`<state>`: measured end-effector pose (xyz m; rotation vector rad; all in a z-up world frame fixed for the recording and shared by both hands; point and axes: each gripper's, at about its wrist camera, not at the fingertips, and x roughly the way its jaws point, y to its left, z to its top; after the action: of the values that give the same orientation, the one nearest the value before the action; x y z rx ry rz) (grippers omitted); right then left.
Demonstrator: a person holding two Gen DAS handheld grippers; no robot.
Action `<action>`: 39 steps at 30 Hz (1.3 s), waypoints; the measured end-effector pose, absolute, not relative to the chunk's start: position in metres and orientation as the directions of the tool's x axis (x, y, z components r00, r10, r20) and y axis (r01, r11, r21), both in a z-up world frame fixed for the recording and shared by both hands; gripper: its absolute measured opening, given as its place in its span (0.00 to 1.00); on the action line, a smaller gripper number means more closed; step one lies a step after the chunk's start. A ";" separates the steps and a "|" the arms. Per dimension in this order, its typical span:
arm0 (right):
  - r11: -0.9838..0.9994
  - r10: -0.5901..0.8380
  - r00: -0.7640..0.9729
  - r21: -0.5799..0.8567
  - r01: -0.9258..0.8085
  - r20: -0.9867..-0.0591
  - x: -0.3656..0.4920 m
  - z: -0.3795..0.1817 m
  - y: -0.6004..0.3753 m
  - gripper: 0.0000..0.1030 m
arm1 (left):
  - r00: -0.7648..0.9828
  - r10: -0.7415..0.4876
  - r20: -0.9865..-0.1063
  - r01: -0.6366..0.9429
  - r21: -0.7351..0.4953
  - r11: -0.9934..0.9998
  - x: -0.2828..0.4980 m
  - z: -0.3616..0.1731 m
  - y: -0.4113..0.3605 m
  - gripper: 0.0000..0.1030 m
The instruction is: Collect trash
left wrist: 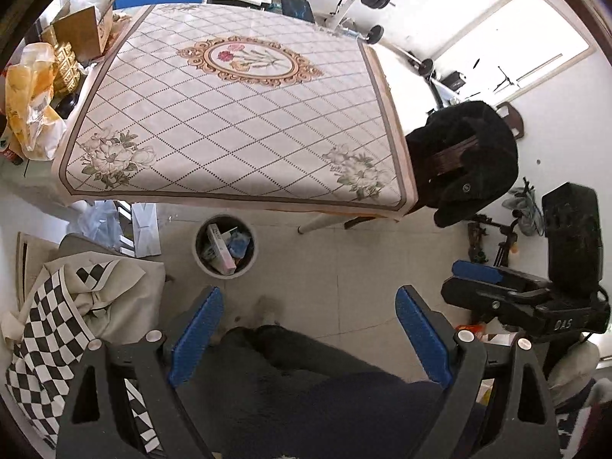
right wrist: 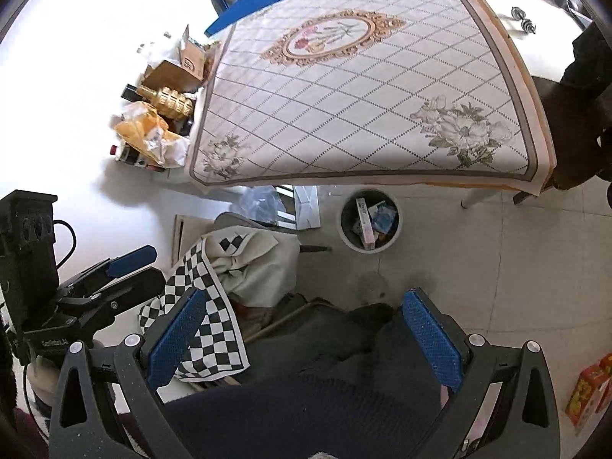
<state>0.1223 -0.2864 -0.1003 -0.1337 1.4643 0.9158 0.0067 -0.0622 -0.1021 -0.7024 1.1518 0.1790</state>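
Both the left gripper (left wrist: 310,338) and the right gripper (right wrist: 304,338) hang spread wide and empty. The round grey waste bin (left wrist: 225,245), already holding packaging, stands beside the diamond-patterned tablecloth (left wrist: 237,122). With the tabletop apparently bare, further reaching risks snagging the checkered fabric (right wrist: 214,329).

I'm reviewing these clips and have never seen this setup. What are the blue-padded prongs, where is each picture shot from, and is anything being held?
There is no robot here: a person holds a two-finger gripper in each hand, and a fisheye camera on each looks along its fingers. One picture comes from the left gripper, the other from the right gripper. The blue pads are the fingertips. Both grippers are open and hold nothing; the person's dark-clothed legs show between them. Ahead stands a table under a patterned cloth with nothing on it. On the floor at its near edge stands a round trash bin, already holding a pink box and scraps. A checkered cloth lies draped at the left.
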 end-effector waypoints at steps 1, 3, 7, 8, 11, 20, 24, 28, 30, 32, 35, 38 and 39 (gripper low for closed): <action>0.668 0.451 -0.150 0.445 -0.596 -0.879 0.121 -0.098 -0.288 1.00 | 0.426 -0.211 -0.880 -0.478 -0.417 0.773 0.006 -0.099 -0.064 0.90; 0.667 0.456 -0.146 0.445 -0.598 -0.878 0.120 -0.096 -0.291 1.00 | 0.433 -0.208 -0.877 -0.487 -0.422 0.765 0.004 -0.096 -0.064 0.90; 0.662 0.464 -0.144 0.451 -0.599 -0.874 0.118 -0.092 -0.295 1.00 | 0.436 -0.198 -0.878 -0.490 -0.416 0.766 0.002 -0.093 -0.069 0.90; 0.661 0.465 -0.144 0.450 -0.601 -0.874 0.118 -0.092 -0.296 1.00 | 0.435 -0.197 -0.879 -0.489 -0.414 0.767 0.002 -0.093 -0.070 0.93; 0.658 0.464 -0.136 0.443 -0.608 -0.875 0.116 -0.090 -0.298 1.00 | 0.439 -0.195 -0.877 -0.482 -0.413 0.773 0.003 -0.092 -0.076 1.00; 0.657 0.467 -0.145 0.452 -0.604 -0.872 0.116 -0.089 -0.308 1.00 | 0.446 -0.187 -0.875 -0.481 -0.410 0.775 0.004 -0.089 -0.081 1.00; 0.653 0.468 -0.154 0.458 -0.603 -0.870 0.116 -0.089 -0.312 1.00 | 0.446 -0.183 -0.876 -0.482 -0.407 0.776 0.007 -0.088 -0.084 1.00; 0.647 0.467 -0.169 0.465 -0.604 -0.868 0.116 -0.089 -0.313 1.00 | 0.447 -0.185 -0.875 -0.480 -0.410 0.776 0.009 -0.088 -0.086 1.00; 0.647 0.467 -0.172 0.468 -0.603 -0.867 0.117 -0.089 -0.313 1.00 | 0.445 -0.186 -0.876 -0.478 -0.408 0.778 0.010 -0.088 -0.087 1.00; 0.646 0.465 -0.172 0.465 -0.605 -0.869 0.117 -0.088 -0.313 1.00 | 0.445 -0.189 -0.875 -0.475 -0.410 0.779 0.010 -0.088 -0.087 1.00; 0.646 0.464 -0.177 0.469 -0.602 -0.868 0.118 -0.089 -0.312 1.00 | 0.445 -0.194 -0.874 -0.473 -0.414 0.778 0.012 -0.088 -0.088 1.00; 0.645 0.463 -0.183 0.471 -0.601 -0.867 0.119 -0.089 -0.312 1.00 | 0.447 -0.198 -0.872 -0.470 -0.418 0.777 0.012 -0.089 -0.087 1.00; 0.645 0.463 -0.184 0.472 -0.601 -0.867 0.119 -0.090 -0.312 1.00 | 0.446 -0.198 -0.873 -0.470 -0.417 0.778 0.013 -0.089 -0.088 1.00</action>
<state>0.1189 -0.3117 -0.0896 -0.1219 1.4763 0.9542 0.0128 -0.0875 -0.0887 -0.6940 1.1185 0.1860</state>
